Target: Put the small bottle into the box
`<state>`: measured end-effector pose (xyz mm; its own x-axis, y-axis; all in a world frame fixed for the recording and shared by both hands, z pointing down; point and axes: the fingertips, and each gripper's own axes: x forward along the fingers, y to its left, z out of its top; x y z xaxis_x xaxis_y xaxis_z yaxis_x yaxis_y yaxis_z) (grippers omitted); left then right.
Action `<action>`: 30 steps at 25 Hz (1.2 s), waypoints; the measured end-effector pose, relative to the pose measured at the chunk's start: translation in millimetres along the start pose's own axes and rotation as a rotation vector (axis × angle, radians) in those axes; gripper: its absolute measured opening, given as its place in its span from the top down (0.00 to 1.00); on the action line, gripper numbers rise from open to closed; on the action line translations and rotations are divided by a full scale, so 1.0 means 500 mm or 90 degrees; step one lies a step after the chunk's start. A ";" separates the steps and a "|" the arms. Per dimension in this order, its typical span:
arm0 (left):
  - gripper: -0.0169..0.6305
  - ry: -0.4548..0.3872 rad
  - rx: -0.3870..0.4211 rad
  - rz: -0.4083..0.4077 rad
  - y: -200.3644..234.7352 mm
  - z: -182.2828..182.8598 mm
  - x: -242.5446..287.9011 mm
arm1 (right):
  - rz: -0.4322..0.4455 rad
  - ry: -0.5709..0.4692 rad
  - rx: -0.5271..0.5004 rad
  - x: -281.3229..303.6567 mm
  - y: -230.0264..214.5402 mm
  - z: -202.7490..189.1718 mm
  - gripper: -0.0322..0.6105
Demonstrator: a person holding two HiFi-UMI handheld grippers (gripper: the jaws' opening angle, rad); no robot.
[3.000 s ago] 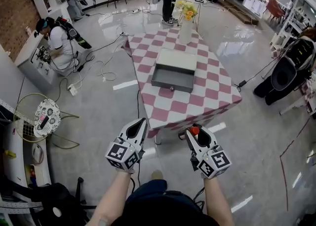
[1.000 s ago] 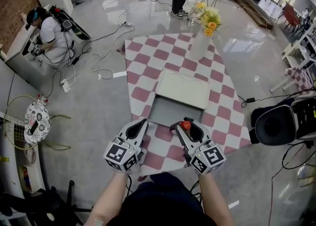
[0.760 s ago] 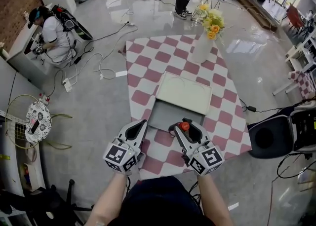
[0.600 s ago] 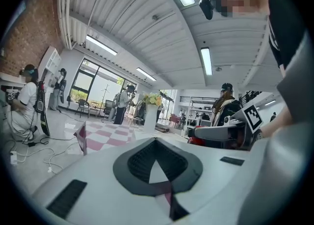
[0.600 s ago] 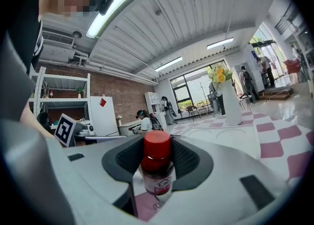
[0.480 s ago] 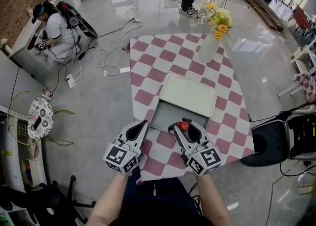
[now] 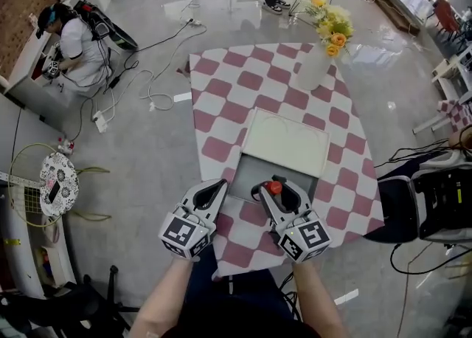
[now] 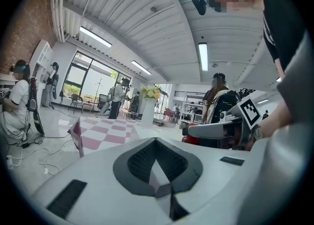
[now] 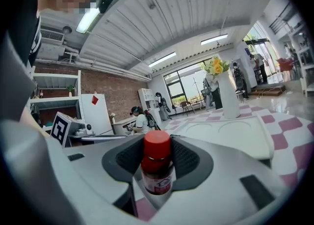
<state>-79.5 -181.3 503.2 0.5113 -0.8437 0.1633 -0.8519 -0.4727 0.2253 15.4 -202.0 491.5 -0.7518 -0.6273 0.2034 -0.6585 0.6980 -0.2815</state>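
Observation:
The small bottle (image 7: 273, 188), with a red cap and a red label, stands upright between the jaws of my right gripper (image 7: 276, 191), which is shut on it; in the right gripper view the bottle (image 9: 157, 165) fills the gap between the pads. My right gripper hovers over the near edge of the grey open box (image 7: 259, 176), whose cream lid (image 7: 286, 141) lies just behind it on the pink-checked table (image 7: 221, 119). My left gripper (image 7: 218, 186) is level with the right one, to its left, shut and empty.
A white vase of yellow flowers (image 7: 318, 63) stands at the table's far end. A person crouches at a cabinet on the far left (image 7: 77, 49), and cables (image 7: 158, 78) trail over the floor. Black equipment (image 7: 435, 196) sits to the right of the table.
The view has closed in on the table: both grippers went from over the floor to over its near edge, by the box. The right gripper kept the bottle throughout.

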 end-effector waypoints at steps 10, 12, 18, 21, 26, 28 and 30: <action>0.97 0.009 -0.014 -0.048 0.047 -0.012 0.034 | -0.042 0.041 -0.030 0.065 0.001 -0.021 0.70; 0.97 0.010 -0.016 -0.054 0.056 -0.015 0.041 | -0.048 0.047 -0.034 0.077 0.001 -0.024 0.70; 0.97 0.014 -0.017 -0.069 0.070 -0.018 0.064 | -0.057 0.064 -0.043 0.104 -0.004 -0.038 0.70; 0.97 0.015 -0.021 -0.071 0.079 -0.019 0.067 | -0.057 0.071 -0.052 0.115 -0.002 -0.042 0.70; 0.97 0.018 -0.029 -0.067 0.094 -0.026 0.068 | -0.054 0.088 -0.082 0.130 0.002 -0.053 0.70; 0.97 0.018 -0.031 -0.067 0.098 -0.029 0.067 | -0.050 0.093 -0.097 0.132 0.007 -0.058 0.69; 0.97 0.018 -0.034 -0.066 0.100 -0.030 0.065 | -0.043 0.096 -0.111 0.135 0.014 -0.060 0.70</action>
<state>-104.0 -228.6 534.1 0.6003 -0.7828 0.1637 -0.7873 -0.5426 0.2928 -41.0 -229.4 531.5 -0.6934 -0.6251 0.3584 -0.6940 0.7132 -0.0989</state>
